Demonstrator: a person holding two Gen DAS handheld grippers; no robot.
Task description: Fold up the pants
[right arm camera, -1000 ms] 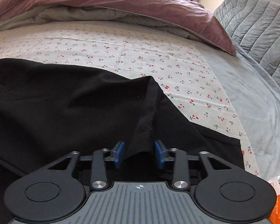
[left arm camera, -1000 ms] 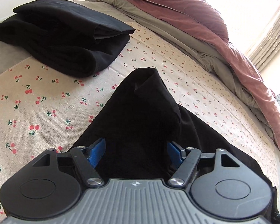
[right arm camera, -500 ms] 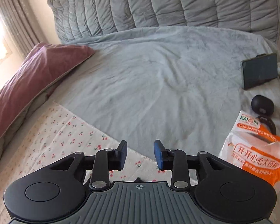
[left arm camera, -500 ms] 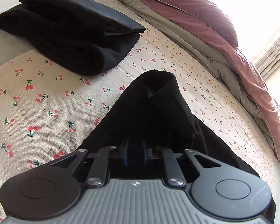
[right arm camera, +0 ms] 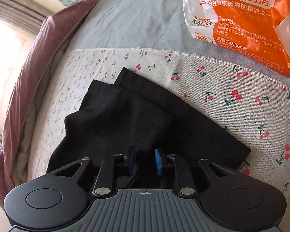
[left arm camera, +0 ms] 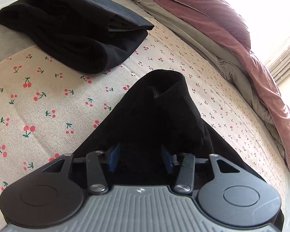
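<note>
Pants: black pants (left arm camera: 160, 112) lie flat on the bed (left arm camera: 48, 100), running from 6 toward 12 o'clock of the left view.
Left tool: the left tool (left arm camera: 140, 157) has its pads apart, astride a raised bunch of cloth. Not gripping, it seems.
Right tool: the right tool (right arm camera: 145, 161) has just closed narrow on a fold near the leg ends, likely to carry that end over.
Stack: a folded black stack (left arm camera: 71, 31) sits at 10 o'clock, well apart, probably finished work.
Bag: an orange bag (right arm camera: 241, 23) sits at 1 o'clock, clear of the fold.
</note>
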